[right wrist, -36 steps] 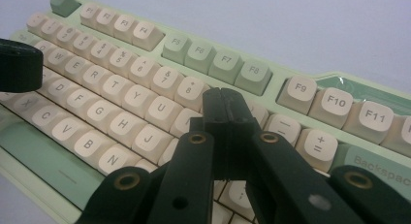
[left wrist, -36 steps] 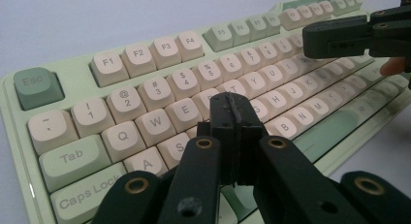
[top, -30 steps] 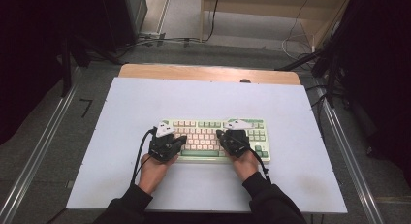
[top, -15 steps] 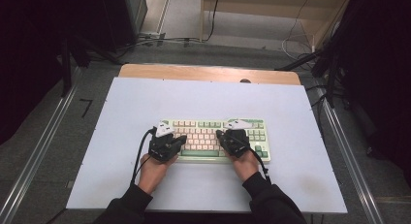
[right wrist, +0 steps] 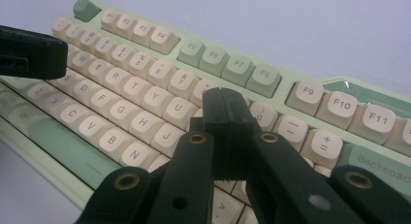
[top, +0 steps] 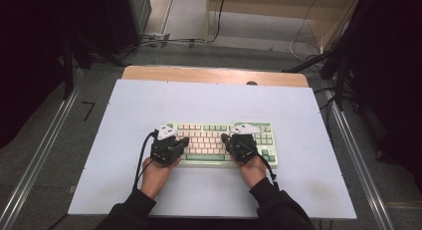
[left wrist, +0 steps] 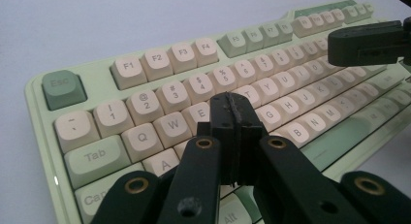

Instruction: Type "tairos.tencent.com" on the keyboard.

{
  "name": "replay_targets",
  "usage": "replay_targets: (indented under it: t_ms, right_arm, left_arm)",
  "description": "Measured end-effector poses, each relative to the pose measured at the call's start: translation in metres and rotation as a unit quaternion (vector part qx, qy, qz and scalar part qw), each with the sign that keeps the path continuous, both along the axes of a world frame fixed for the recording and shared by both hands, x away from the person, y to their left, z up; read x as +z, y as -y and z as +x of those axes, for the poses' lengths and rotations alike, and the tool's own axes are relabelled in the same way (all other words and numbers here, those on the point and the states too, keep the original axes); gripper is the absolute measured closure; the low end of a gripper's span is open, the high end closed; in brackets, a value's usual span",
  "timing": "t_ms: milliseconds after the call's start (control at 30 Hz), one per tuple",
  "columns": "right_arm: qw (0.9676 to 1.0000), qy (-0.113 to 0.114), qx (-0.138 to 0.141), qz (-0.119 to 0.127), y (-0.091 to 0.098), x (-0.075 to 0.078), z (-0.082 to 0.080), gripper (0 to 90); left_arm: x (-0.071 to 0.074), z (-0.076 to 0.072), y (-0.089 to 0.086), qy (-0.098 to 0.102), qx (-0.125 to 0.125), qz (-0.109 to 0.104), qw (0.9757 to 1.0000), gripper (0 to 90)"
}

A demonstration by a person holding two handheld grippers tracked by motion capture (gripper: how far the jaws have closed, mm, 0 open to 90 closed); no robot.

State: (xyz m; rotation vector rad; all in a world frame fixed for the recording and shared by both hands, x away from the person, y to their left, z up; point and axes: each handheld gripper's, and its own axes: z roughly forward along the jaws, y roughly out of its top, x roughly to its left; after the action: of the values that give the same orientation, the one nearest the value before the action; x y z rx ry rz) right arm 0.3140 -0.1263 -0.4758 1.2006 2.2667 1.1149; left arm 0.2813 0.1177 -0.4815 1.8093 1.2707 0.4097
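1. On the table (top: 149, 100), seen from the high view, a pale green keyboard (top: 214, 128) lies near the middle, toward the person's side. The left gripper (top: 180, 142) sits over its left end and the right gripper (top: 226, 139) over its right half, each gripped by a hand. Cables (top: 303, 38) and a wooden shelf (top: 278, 6) lie on the floor beyond the table.
2. From the left gripper view, the left gripper (left wrist: 232, 105) is clenched on nothing, its jaws pressed together above the keyboard (left wrist: 145, 64) near the R and T keys. The right gripper's black tip (left wrist: 363, 42) hangs over the far keys.
3. From the right gripper view, the right gripper (right wrist: 224, 102) is likewise clenched and empty, above the keyboard (right wrist: 228, 64) near the I and O keys. The left gripper's tip (right wrist: 29, 52) juts in over the left keys.
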Motion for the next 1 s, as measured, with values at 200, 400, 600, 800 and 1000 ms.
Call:
replay_targets:
  t_ms: [200,400,600,800,1000]
  right_arm:
    - [1.0000,0.002,0.003,0.001,0.000,0.001,-0.002,87.4]
    - [0.9999,0.002,0.010,0.002,-0.002,0.002,-0.006,87.4]
    - [0.9998,0.002,0.020,0.000,-0.005,0.001,-0.011,87.4]
    - [0.9997,-0.001,0.023,-0.002,-0.007,-0.001,-0.014,87.4]
    - [0.9996,-0.004,0.028,-0.004,-0.008,-0.003,-0.016,87.4]
  left_arm:
    - [0.000,0.001,-0.004,0.005,0.010,0.001,0.9999,90.0]
    - [0.000,0.003,-0.008,0.005,0.018,-0.001,0.9998,90.0]
    - [0.001,0.003,-0.009,0.007,0.019,0.000,0.9998,90.0]
    - [0.001,0.003,-0.010,0.007,0.019,0.000,0.9998,90.0]
    - [0.001,0.003,-0.009,0.006,0.018,0.000,0.9998,90.0]
